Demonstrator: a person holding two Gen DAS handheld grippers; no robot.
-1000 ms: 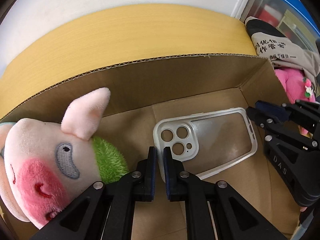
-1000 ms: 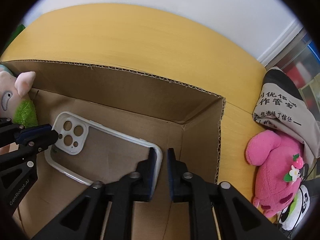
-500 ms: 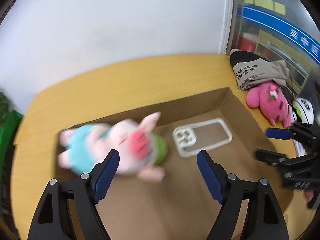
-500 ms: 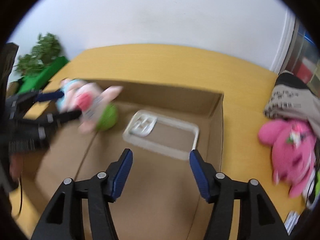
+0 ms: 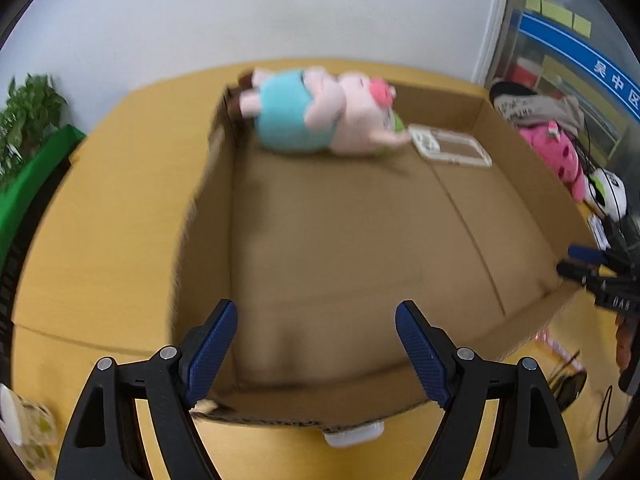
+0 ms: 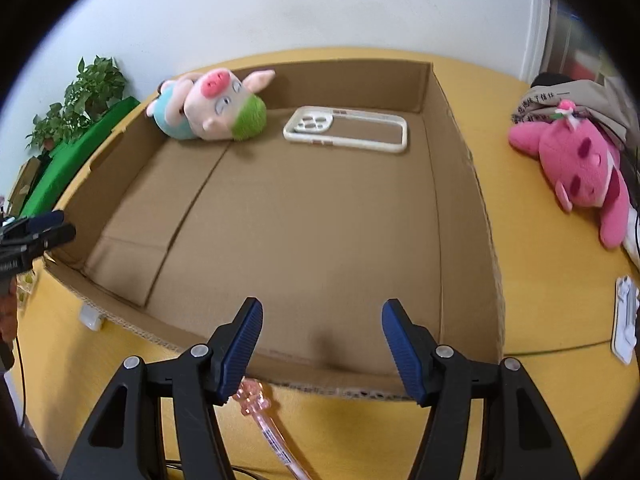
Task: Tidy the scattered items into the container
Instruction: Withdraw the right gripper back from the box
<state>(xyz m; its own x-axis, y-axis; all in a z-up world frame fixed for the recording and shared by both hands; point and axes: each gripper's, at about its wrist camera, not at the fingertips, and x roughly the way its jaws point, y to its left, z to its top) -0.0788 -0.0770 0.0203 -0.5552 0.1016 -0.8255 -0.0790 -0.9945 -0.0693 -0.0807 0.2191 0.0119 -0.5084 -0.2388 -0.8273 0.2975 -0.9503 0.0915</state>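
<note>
A shallow cardboard box (image 6: 464, 184) (image 5: 200, 216) lies on the yellow table. In its far end lie a pig plush (image 6: 212, 110) (image 5: 320, 114) and a clear phone case (image 6: 348, 130) (image 5: 450, 146). My left gripper (image 5: 316, 348) is open and empty above the box's near wall. My right gripper (image 6: 322, 344) is open and empty above the box's near edge. A pink plush (image 6: 580, 168) (image 5: 558, 156) lies on the table right of the box. A pink transparent item (image 6: 264, 412) lies under my right gripper, outside the box.
A grey cloth bag (image 6: 568, 98) lies behind the pink plush. A white flat item (image 6: 626, 318) lies at the table's right edge. A small white object (image 5: 354, 436) pokes out under the box's near wall. A green plant (image 6: 84, 96) stands at the left.
Both grippers have opened, letting go of the pig plush and the phone case in the box, and have pulled back and up to the box's near edge.
</note>
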